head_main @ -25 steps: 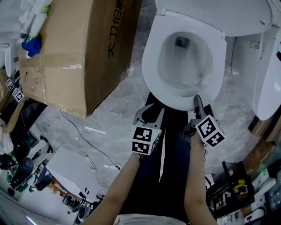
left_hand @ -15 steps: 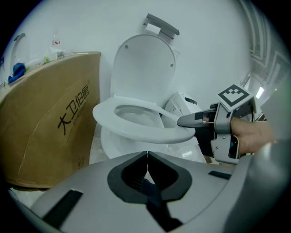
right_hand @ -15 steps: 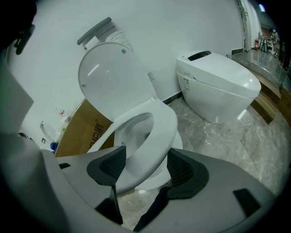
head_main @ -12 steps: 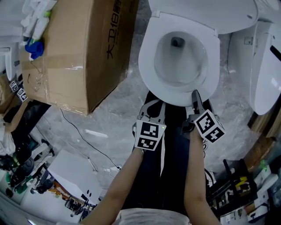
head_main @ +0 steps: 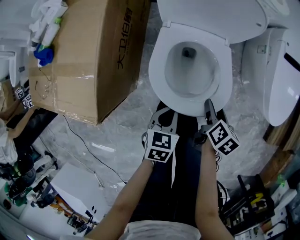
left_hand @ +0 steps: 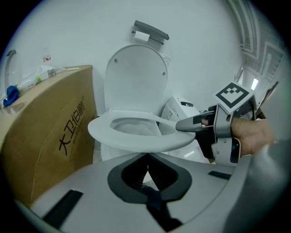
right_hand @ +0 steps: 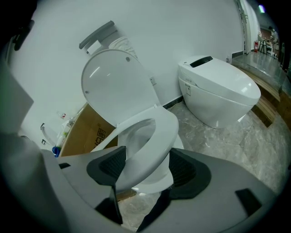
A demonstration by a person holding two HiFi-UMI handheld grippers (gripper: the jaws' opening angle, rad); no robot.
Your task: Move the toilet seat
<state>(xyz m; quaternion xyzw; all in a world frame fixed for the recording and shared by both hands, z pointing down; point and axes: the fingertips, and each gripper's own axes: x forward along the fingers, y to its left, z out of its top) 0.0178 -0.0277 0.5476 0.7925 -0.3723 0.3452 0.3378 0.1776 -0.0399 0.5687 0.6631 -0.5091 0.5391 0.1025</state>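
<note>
Cardboard, in the shape of a big box, crowds the toilet's left flank, so I judge that any swing should stay clear of that side. My left gripper sits just below the front rim with its jaws pinched together on nothing. I would keep it there as a spare, ready to prop the underside if the rim slips. The toilet seat is tilted a little off the bowl, front edge raised, with the lid upright behind it. My right gripper has that front edge between its pads and is clamped on it, one jaw lying on the top face. To do this well I should carry the rim in an arc about the seat's back end, not drag it toward me, and slow down near either end of the travel. The second toilet at right is well apart.
</note>
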